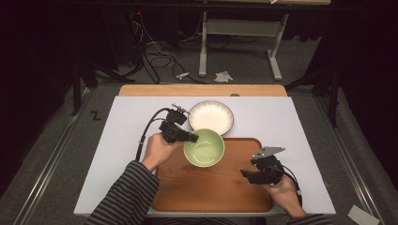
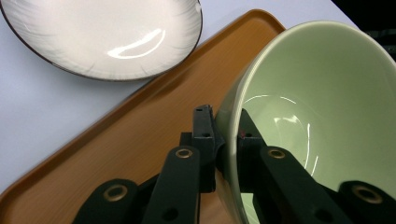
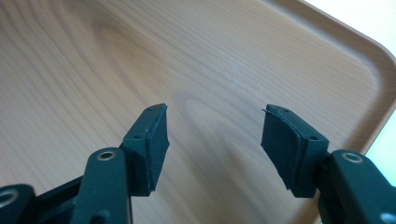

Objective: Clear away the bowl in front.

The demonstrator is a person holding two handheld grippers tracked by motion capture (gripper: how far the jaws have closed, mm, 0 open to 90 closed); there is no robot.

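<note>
Left gripper (image 2: 227, 140) on green bowl (image 2: 322, 107) rim

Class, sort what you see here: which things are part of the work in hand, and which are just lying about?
In the job:
- green bowl, its rim clamped by the left gripper
- wooden tray under the bowl
- right gripper, open over the tray

Lying about:
- white plate on the table, beyond the tray
- crumpled paper and cables on the floor

The green bowl (image 1: 204, 147) is glossy pale green inside and out, round and deep, and empty. It sits at the far edge of the wooden tray (image 1: 211, 187), tilted in the left gripper view, close beside the white plate (image 1: 211, 117).
</note>
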